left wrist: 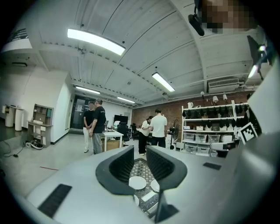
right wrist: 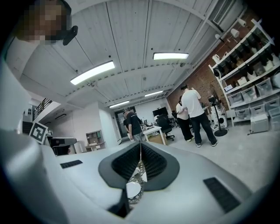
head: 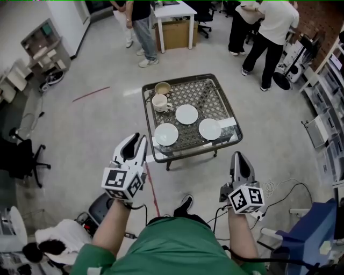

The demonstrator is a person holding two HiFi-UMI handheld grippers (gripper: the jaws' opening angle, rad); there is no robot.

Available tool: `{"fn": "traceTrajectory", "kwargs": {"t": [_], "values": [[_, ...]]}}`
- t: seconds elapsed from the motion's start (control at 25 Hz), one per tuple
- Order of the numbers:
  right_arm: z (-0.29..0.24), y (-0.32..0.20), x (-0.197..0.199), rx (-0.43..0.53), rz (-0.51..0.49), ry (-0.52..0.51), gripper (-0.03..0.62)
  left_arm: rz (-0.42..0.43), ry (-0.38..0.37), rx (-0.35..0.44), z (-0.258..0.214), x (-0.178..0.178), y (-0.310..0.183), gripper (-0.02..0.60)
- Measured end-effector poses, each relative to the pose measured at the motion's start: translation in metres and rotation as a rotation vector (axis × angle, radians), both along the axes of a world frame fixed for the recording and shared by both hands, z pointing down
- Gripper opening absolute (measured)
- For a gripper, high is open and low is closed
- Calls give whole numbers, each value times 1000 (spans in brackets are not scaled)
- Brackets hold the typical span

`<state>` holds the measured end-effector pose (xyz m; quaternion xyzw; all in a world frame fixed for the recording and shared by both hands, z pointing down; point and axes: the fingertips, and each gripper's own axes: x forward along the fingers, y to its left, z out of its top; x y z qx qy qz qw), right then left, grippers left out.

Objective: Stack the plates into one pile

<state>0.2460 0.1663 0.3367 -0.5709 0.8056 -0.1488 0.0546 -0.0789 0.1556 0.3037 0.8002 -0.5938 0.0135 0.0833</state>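
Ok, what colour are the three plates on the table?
White, all three plates; clearest in the head view.

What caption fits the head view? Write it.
Left gripper and right gripper short of a table holding three separate plates and two cups.

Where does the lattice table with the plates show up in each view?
Head view: lattice table just above centre.
Left gripper view: low centre, seen through the jaw gap.
Right gripper view: low centre, a sliver under the closed jaws.
Shared landmark: the white desk beyond it.
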Motion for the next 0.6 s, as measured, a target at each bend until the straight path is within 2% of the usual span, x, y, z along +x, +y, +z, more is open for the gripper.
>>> {"fn": "traceTrajectory", "kwargs": {"t": [0.36,0.6], "values": [[-7,-58,33,35,11,26,25,-31,-14,17,-8,17,-52,100],[-19,-98,38,88,44,115,26,-27,-44,16,-9,19,-96,100]]}}
